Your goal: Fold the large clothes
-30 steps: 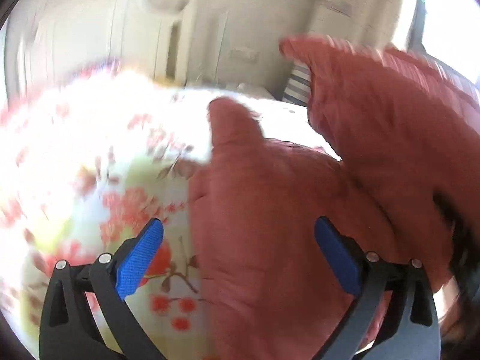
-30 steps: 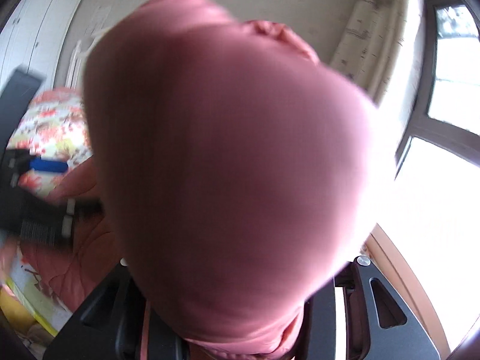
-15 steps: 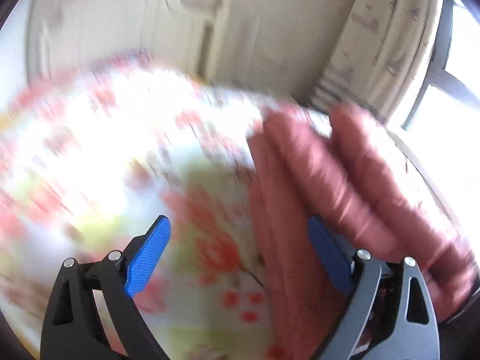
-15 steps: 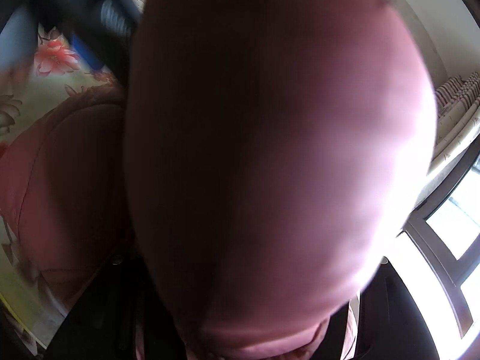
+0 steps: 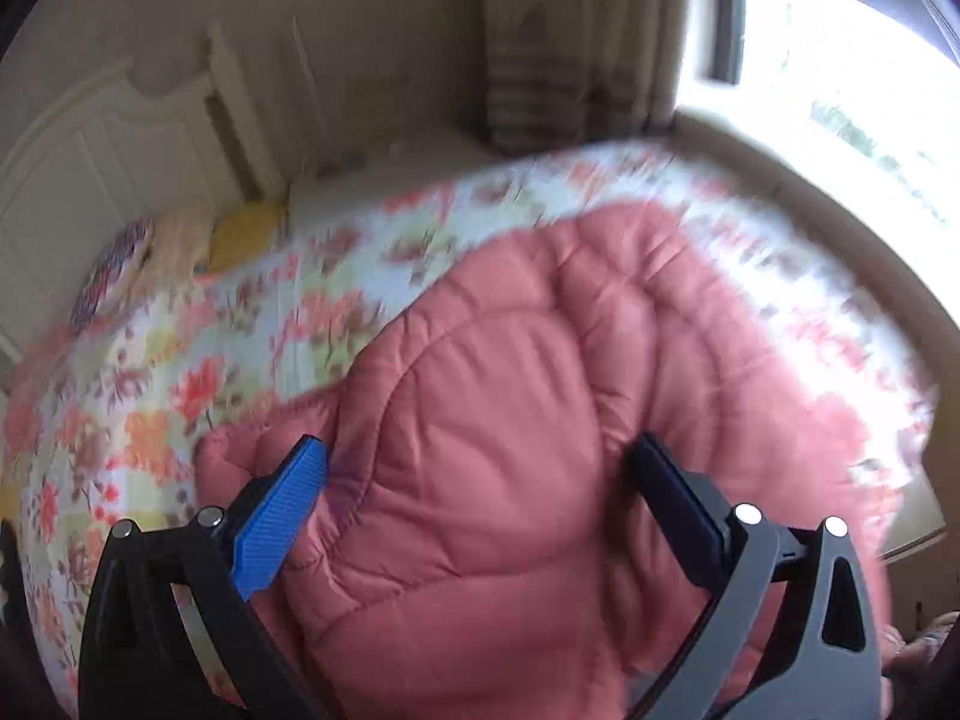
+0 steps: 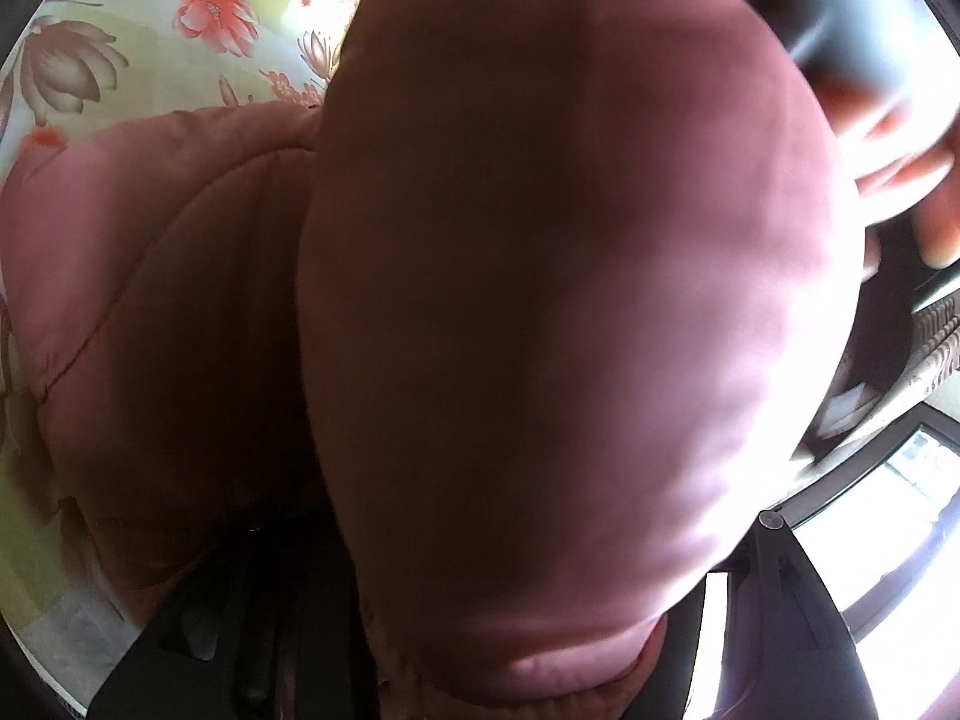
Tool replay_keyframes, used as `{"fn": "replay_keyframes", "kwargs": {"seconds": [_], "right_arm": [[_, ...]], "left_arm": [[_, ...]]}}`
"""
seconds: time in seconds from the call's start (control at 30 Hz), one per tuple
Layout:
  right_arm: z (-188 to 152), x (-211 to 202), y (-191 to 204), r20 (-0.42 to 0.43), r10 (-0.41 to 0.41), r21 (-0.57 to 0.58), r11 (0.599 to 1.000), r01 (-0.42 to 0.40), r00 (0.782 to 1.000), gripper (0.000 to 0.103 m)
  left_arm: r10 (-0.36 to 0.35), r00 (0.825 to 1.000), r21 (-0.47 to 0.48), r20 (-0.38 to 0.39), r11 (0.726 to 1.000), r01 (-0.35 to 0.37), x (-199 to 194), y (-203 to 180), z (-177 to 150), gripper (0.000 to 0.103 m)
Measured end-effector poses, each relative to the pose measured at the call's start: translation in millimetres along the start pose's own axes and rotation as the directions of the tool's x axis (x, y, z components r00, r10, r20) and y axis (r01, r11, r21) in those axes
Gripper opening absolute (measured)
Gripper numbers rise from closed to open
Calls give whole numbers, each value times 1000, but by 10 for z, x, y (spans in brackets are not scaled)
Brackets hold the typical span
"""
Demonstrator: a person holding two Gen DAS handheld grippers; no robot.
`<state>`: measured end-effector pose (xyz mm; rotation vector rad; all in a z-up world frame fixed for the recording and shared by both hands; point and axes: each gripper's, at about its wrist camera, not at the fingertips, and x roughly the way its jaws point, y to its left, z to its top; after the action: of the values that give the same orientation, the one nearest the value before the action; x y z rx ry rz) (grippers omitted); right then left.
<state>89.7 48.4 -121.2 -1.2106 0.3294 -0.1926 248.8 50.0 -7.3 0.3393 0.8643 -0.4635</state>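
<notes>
A padded salmon-pink quilted coat [image 5: 540, 420] lies spread on a floral bedspread [image 5: 198, 372]. My left gripper [image 5: 480, 504] is open and empty, its blue-padded fingers [image 5: 282, 510] wide apart just above the coat. In the right wrist view a big bulge of the same coat [image 6: 570, 300] fills the frame right in front of the lens, bunched between the black finger frames. The right gripper's fingertips are hidden by the cloth, which it seems to hold. More of the coat [image 6: 168, 312] lies on the bed below.
The bed has a white headboard [image 5: 90, 168] and pillows [image 5: 180, 240] at the far left. A curtain [image 5: 570, 42] and a bright window [image 5: 840, 60] stand on the far right. A person's hand [image 6: 900, 180] shows at the right wrist view's upper right.
The left gripper swung right and back over the coat, staying open. The right gripper turned downward toward the bed with the cloth bunch still in it.
</notes>
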Motion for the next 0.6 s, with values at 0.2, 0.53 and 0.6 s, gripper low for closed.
{"fn": "replay_keyframes", "kwargs": {"seconds": [0.2, 0.53, 0.6], "right_arm": [[-159, -302, 21, 95, 37, -45, 998, -33, 995, 60], [-892, -844, -1544, 466, 474, 396, 643, -656, 747, 74], [-1046, -750, -1849, 502, 420, 537, 534, -653, 756, 73]], "left_arm": [[-29, 990, -71, 139, 997, 39, 271, 226, -412, 101], [51, 974, -117, 221, 993, -26, 60, 173, -396, 101], [52, 973, -118, 226, 993, -26, 61, 176, -399, 101]]}}
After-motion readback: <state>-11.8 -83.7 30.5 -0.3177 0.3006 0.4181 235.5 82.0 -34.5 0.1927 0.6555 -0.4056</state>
